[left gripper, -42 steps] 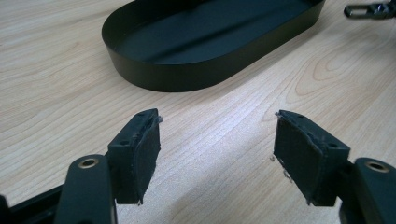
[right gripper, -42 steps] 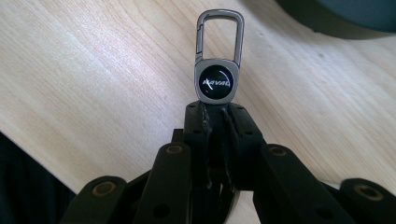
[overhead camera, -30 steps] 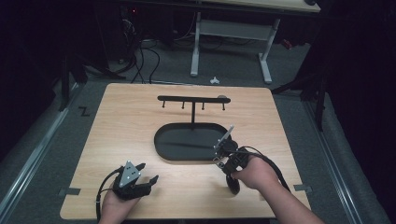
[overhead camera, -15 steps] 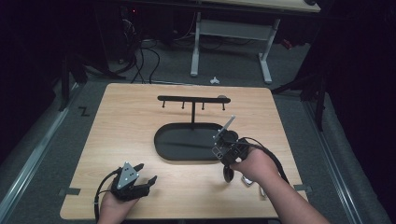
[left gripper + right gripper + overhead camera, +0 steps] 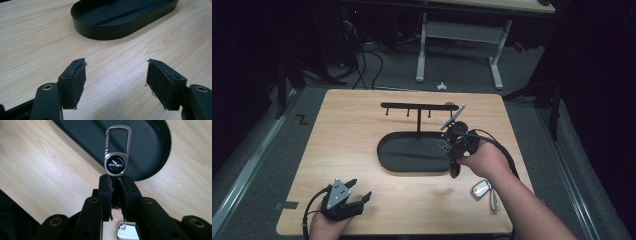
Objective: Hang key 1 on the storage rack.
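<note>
My right gripper (image 5: pixel 447 145) hovers over the right end of the black oval tray (image 5: pixel 384 157). Its jaws are shut on the strap of a keychain: a round black badge (image 5: pixel 116 164) topped by a silver carabiner (image 5: pixel 118 137), which sticks up past the fingertips in the right gripper view. A black rack with small hooks (image 5: pixel 418 106) stands on a post rising from the tray. My left gripper (image 5: pixel 357 192) rests near the table's front left edge, open, with bare wood between its pads (image 5: pixel 75 82). The tray (image 5: pixel 105 31) lies ahead of it.
A silver key fob (image 5: pixel 481 189) with a loop lies on the wood just right of my right forearm; a silver object (image 5: pixel 125 231) shows below the right jaws. The wooden table (image 5: pixel 342 135) has free room left of the tray. Dark floor, cables and a desk frame lie beyond.
The right gripper has risen and moved away from the front edge, over the tray's right end, keeping the keychain. The silver fob is now uncovered. The left gripper shifted slightly left.
</note>
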`<state>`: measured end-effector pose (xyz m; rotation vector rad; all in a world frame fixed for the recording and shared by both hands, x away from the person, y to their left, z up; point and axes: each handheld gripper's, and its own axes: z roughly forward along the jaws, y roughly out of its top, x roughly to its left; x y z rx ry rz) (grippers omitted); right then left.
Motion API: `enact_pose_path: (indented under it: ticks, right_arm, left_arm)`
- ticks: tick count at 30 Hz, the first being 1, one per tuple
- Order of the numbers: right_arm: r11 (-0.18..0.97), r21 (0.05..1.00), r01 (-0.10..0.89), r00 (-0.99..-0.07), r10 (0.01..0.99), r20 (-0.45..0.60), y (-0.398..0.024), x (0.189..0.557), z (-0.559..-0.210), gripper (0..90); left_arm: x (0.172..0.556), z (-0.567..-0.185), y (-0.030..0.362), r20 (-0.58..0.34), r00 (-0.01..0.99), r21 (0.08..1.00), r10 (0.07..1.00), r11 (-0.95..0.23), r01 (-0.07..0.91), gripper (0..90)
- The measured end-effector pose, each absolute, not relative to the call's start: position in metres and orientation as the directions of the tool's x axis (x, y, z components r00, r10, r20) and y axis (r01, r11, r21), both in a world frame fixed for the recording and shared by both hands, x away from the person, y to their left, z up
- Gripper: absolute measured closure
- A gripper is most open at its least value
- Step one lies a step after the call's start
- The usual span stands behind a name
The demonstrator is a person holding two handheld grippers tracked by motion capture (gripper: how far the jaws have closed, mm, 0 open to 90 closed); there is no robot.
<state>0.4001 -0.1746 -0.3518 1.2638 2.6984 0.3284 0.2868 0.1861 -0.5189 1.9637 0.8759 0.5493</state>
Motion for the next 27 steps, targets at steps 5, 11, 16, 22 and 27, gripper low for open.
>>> enact_pose_path:
  ticks: [5,11,16,22,27]
  right_arm:
    - [0.61,0.265,0.747,-0.623,0.781,-0.039,-0.171,0.407,-0.344,80.5]
    - [0.606,0.282,0.744,-0.62,0.783,-0.047,-0.165,0.419,-0.334,80.5]
    - [0.611,0.293,0.735,-0.623,0.78,-0.063,-0.158,0.429,-0.326,80.5]
    - [0.599,0.308,0.739,-0.613,0.788,-0.061,-0.148,0.442,-0.319,80.5]
    - [0.587,0.31,0.748,-0.599,0.798,-0.064,-0.139,0.454,-0.317,80.5]
  left_arm:
    - [0.282,-0.518,0.193,0.037,0.642,0.859,0.765,-0.353,0.371,32.1]
    - [0.278,-0.519,0.198,0.035,0.629,0.861,0.776,-0.343,0.376,32.1]
    - [0.278,-0.519,0.199,0.035,0.63,0.861,0.776,-0.344,0.375,32.1]
    - [0.279,-0.519,0.197,0.036,0.64,0.857,0.767,-0.353,0.375,32.1]
    - [0.28,-0.519,0.197,0.037,0.642,0.859,0.766,-0.353,0.372,32.1]
